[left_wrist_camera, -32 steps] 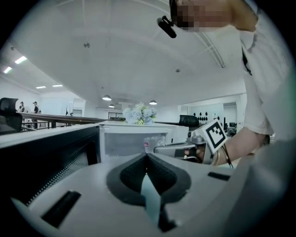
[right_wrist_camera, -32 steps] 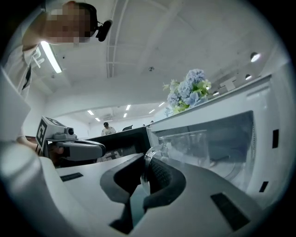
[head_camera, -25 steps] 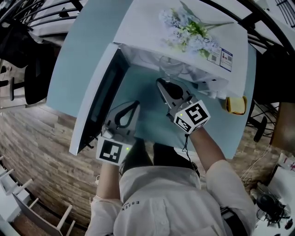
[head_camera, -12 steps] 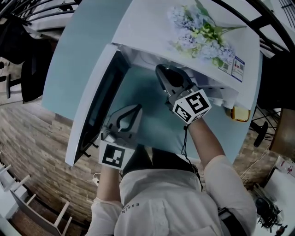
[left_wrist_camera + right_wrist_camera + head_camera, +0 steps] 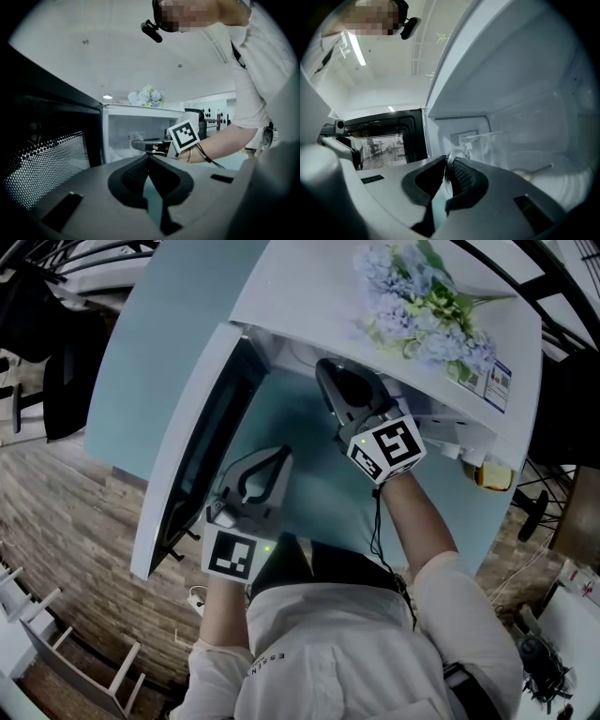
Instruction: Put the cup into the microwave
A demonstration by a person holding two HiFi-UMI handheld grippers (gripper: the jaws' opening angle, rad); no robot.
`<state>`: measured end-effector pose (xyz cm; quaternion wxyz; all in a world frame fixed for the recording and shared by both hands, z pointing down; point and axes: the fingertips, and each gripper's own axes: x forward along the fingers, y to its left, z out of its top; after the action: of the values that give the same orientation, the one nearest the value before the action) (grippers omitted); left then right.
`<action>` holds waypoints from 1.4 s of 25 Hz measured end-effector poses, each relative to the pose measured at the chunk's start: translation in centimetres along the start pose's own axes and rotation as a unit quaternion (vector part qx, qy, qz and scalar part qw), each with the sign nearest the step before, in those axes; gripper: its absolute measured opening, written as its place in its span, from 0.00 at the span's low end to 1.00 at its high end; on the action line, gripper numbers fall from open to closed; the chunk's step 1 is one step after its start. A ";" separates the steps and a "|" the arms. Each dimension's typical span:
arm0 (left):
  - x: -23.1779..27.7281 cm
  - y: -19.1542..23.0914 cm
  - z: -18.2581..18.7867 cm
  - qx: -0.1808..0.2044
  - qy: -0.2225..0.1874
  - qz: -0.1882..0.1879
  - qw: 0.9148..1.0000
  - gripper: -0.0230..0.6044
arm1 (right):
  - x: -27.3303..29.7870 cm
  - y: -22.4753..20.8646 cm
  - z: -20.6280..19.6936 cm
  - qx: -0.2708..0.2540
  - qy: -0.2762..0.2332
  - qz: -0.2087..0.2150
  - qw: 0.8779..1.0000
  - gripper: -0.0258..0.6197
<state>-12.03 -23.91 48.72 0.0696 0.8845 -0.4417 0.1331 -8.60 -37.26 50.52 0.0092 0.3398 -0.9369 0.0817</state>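
The white microwave (image 5: 309, 296) stands on the pale blue table with its door (image 5: 202, 442) swung open to the left. My right gripper (image 5: 325, 369) reaches level into the cavity, shut on the thin wall of a clear cup (image 5: 465, 143). The cup shows just ahead of the jaws in the right gripper view, above the cavity floor; in the head view the microwave top hides it. My left gripper (image 5: 281, 454) hangs in front of the open door, shut with nothing between its fingers. The left gripper view shows the right gripper's marker cube (image 5: 184, 136) at the cavity mouth.
A bunch of pale blue flowers (image 5: 422, 310) lies on the microwave's top. A glass turntable (image 5: 548, 176) sits on the cavity floor to the right of the cup. A yellow object (image 5: 492, 474) rests on the table (image 5: 169, 324) beside the microwave's right side.
My right gripper has pushed further into the microwave cavity with the cup, which has slipped out of the head view. The left gripper has barely shifted.
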 end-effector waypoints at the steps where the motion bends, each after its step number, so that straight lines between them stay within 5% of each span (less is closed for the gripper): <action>1: -0.1 0.0 -0.1 -0.003 0.001 0.001 1.000 0.04 | 0.0 -0.1 -0.3 0.003 0.006 -0.005 1.000 0.07; 10: -0.3 -0.2 -0.3 -0.021 0.004 -0.007 1.000 0.04 | -0.2 0.0 -1.1 0.003 0.035 -0.011 0.999 0.08; 15: -0.5 -0.6 -0.3 -0.021 0.000 -0.013 1.000 0.04 | -0.7 -0.2 -2.4 0.026 0.054 -0.021 0.998 0.24; 24: -0.3 -1.1 -0.6 -0.024 -0.003 -0.025 0.999 0.04 | -2.8 -1.0 -2.2 0.025 0.037 -0.052 0.998 0.24; 35: -0.7 -1.9 4.3 0.023 -0.021 -0.038 0.999 0.04 | -7.6 2.4 3.7 0.008 0.014 -0.069 0.998 0.24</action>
<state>-10.21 -23.26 44.42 0.0452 0.9047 -0.4056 0.1221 -4.13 -31.18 45.92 0.0250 0.4023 -0.9104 0.0933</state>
